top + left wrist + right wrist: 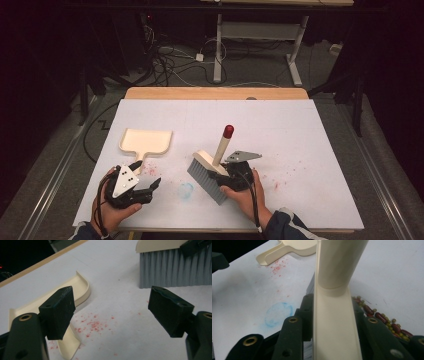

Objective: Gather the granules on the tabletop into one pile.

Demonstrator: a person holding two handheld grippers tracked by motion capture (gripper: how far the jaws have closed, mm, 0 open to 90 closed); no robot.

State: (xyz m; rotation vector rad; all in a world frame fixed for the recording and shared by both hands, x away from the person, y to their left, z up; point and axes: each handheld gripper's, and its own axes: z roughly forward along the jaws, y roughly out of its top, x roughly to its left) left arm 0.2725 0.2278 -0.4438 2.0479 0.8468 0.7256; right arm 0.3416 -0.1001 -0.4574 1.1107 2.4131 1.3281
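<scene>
Brush point(209, 172) head partly hidden behind right gripper point(220, 178); bristle base cut off in right gripper view. Small beans point(387, 320) beside brush, half hidden by jaw. Dustpan point(145, 142) lies left, handle toward left gripper point(145, 175); red crumbs point(92, 325) near handle, blue smudge point(186, 190) between grippers. Right gripper clamps brush head, handle tilted up. Left gripper hovers low over table point(300, 135), jaws wide apart, empty.

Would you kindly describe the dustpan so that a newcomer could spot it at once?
Start at the white table and look to its left half, just ahead of the left gripper. There lies the dustpan, flat, its short handle pointing toward the person. Unlike the grey-bristled brush nearby, it is a shallow cream tray with no bristles.
</scene>
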